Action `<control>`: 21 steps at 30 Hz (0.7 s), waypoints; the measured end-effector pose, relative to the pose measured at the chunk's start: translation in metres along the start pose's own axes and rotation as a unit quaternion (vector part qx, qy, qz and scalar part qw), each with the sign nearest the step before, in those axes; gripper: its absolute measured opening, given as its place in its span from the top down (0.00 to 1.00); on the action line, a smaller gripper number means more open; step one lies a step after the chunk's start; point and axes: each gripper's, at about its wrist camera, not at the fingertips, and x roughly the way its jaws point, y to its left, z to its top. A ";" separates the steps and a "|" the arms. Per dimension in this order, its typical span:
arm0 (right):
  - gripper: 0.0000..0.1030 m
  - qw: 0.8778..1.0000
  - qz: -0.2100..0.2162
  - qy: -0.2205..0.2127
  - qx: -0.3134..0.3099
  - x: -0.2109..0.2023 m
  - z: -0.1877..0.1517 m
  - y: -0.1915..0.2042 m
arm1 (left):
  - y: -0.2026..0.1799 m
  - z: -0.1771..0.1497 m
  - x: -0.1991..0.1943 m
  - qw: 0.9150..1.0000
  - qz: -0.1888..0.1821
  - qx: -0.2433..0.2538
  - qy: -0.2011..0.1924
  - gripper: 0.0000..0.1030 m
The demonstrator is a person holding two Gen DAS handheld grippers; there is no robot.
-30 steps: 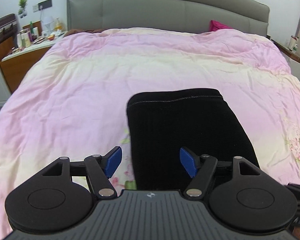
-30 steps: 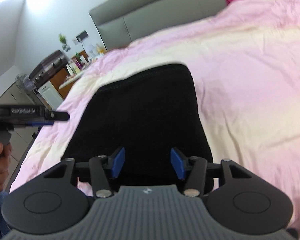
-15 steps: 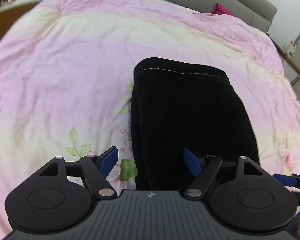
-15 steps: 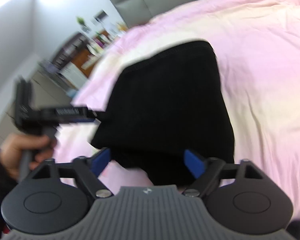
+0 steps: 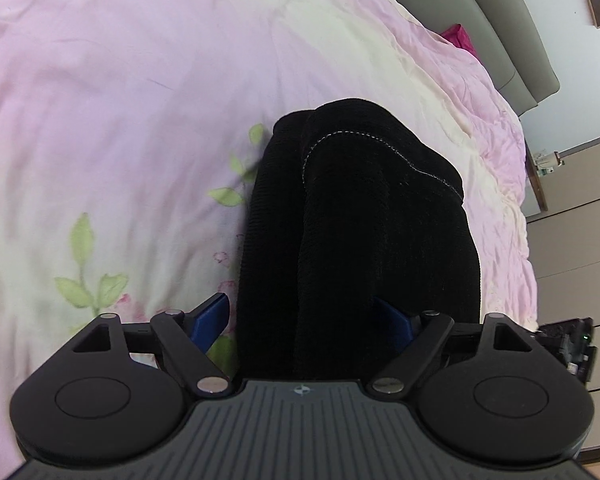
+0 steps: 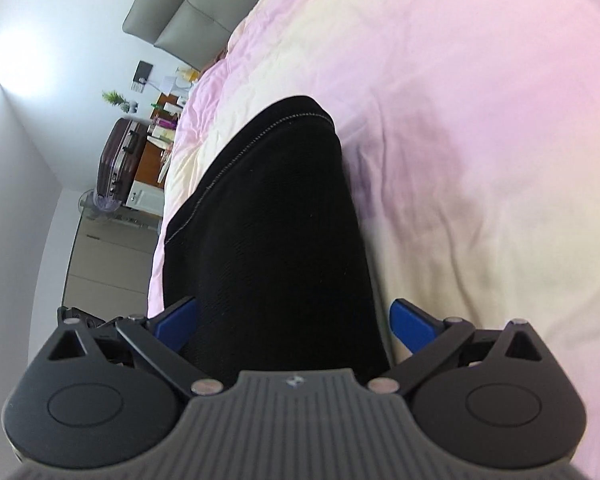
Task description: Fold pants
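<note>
Both grippers have swung down toward the near end of the folded black pants (image 5: 360,232) since a second ago, and I'm seeing their jaws having just been opening. My left gripper (image 5: 304,320) is now standing wide, straddling the fabric; my right gripper (image 6: 294,320) likewise. The pants are lying on the pink duvet (image 5: 120,100), well short of the grey headboard (image 5: 496,28).

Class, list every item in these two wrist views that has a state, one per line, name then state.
Black pants: folded into a thick stack, lying on the bed.
Pink duvet: spread over the bed, lightly wrinkled.
Left gripper: open, jaws just widened, straddling the pants' near end.
Right gripper: open, jaws just widened, pants between them.
Suitcase: closed.
</note>
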 end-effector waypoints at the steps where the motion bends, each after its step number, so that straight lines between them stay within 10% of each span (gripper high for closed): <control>1: 0.06 1.000 -0.003 0.009 -0.003 0.012 0.009 0.001 | 0.002 0.002 0.004 1.000 -0.004 -0.002 0.003 0.00; 21: 0.04 0.989 0.085 0.121 -0.001 0.109 0.040 -0.022 | 0.022 0.004 0.053 0.993 -0.107 -0.001 0.044 0.00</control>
